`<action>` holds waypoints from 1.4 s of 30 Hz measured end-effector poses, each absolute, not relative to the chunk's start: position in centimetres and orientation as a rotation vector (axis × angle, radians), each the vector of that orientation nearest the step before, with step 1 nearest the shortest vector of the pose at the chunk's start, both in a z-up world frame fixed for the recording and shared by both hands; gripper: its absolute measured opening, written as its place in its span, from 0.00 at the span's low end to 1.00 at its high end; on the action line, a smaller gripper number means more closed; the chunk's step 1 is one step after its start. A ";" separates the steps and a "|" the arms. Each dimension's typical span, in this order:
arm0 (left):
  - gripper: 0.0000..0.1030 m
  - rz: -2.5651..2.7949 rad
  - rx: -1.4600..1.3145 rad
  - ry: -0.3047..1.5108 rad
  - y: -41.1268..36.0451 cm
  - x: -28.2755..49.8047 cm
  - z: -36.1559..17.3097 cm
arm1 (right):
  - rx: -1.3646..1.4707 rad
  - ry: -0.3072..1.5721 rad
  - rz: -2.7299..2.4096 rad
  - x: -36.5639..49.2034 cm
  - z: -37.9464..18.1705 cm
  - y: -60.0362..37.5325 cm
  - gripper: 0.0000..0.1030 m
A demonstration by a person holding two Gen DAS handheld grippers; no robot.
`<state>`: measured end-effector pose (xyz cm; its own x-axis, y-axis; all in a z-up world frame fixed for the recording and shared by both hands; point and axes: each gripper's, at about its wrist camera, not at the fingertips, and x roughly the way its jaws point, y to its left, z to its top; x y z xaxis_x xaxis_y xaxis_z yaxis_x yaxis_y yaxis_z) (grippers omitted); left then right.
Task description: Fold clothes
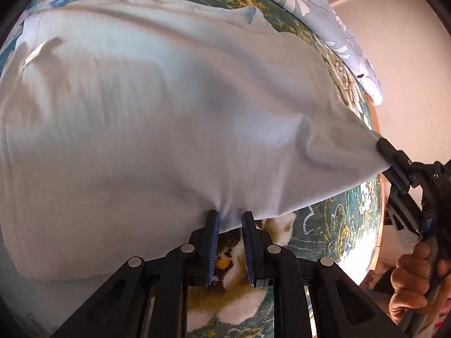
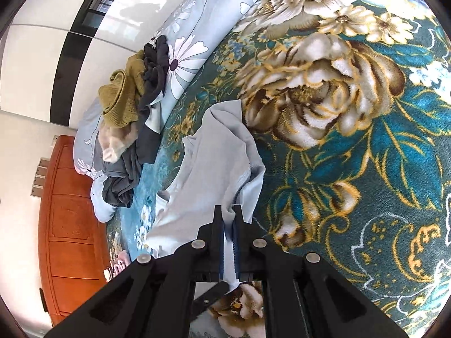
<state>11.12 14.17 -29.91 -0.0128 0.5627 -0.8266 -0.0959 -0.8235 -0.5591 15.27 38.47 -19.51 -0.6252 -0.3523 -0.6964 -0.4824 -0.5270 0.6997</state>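
Pale blue-white cotton T-shirt [image 1: 146, 129] hangs stretched just above the teal floral plush blanket [image 2: 352, 129], left gripper [image 1: 230, 219] and right gripper [image 2: 229, 214] both pinching its edge. Looks mid-fold; next, probably carry that edge across evenly and lay it flat.

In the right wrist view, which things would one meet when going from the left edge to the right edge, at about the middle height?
Orange-brown wooden cabinet → pile of dark grey and mustard clothes → pale blue garment, pinched by the right gripper → teal floral blanket.
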 end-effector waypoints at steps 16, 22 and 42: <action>0.27 2.237 -1.370 -1.157 -8.2 8.5 -19.7 | -1.555 1.038 2.866 8.8 -13.8 23.9 0.05; 0.36 2.218 -1.444 -1.283 -11.0 9.1 -21.9 | -2.067 0.696 2.904 9.5 -18.5 13.9 0.04; 0.43 1.894 -1.627 -1.325 -4.5 7.2 -27.9 | -2.159 0.633 2.879 11.3 -19.1 13.3 0.05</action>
